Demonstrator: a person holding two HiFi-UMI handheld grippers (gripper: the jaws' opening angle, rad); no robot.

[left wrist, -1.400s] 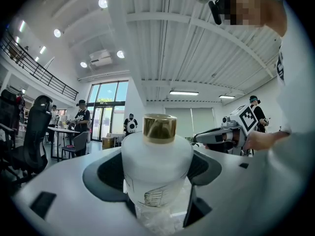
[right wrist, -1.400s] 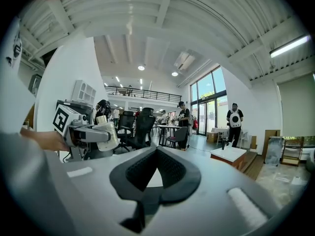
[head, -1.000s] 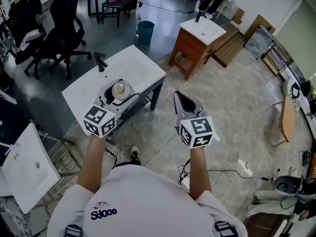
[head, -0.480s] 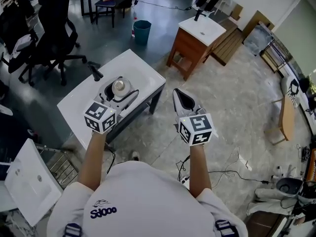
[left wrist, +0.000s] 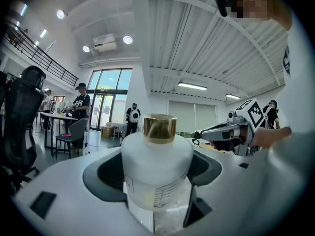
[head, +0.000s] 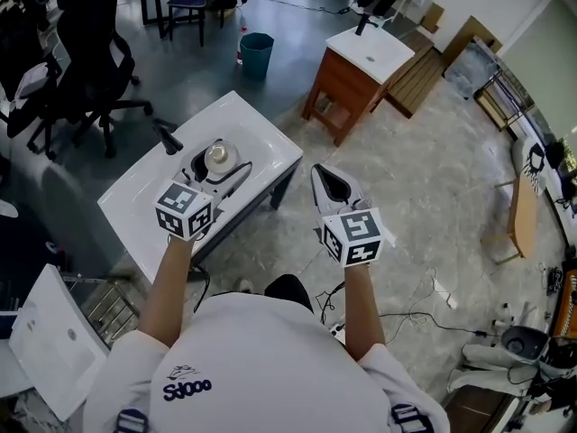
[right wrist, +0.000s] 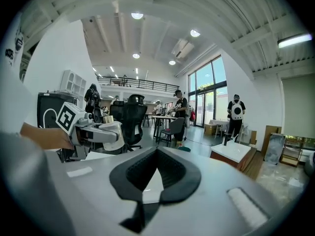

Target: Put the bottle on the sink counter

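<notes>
Left gripper (left wrist: 156,183) jaws clamped on white, gold-capped bottle (left wrist: 156,163), bottle held upright, seen over white sink counter (head: 257,132) in head view, right gripper (right wrist: 155,177) jaws pressed together, empty.

Sink counter (head: 260,136) top bare around my left gripper (head: 215,165) and bottle (left wrist: 156,166). Faucet (head: 167,140) stands at its far-left edge; wooden vanity (head: 347,87) well right.

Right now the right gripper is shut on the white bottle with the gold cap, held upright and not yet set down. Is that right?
Not quite: the left gripper is shut on the white bottle with the gold cap, held upright and not yet set down. The left gripper view shows it between those jaws; the right gripper holds nothing.
</notes>
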